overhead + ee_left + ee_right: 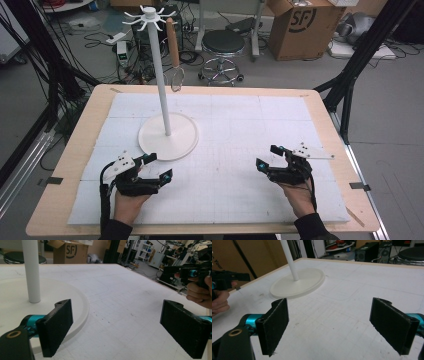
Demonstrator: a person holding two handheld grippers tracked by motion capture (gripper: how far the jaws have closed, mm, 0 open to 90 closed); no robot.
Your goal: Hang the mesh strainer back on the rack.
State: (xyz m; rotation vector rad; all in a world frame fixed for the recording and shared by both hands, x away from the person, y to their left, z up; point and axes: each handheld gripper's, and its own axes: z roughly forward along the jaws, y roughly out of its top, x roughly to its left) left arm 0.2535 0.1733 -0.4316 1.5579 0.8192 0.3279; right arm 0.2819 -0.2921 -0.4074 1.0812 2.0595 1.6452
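Both tools, left tool and right tool, gape empty on worktop. Strainer hanging from rack: light, rigid wood handle, flimsy mesh; grip handle.

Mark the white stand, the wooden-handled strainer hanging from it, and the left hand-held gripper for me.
white stand point(163, 90): high view, on the middle of its upright pole.
wooden-handled strainer point(173, 47): high view, on its wooden handle.
left hand-held gripper point(158, 167): high view, midway between its open fingertips.

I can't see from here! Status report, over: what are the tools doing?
Left tool open, right tool open, both low over the white mat. Wooden-handled whisk hanging on tall white hook stand, untouched. Nothing in the way.
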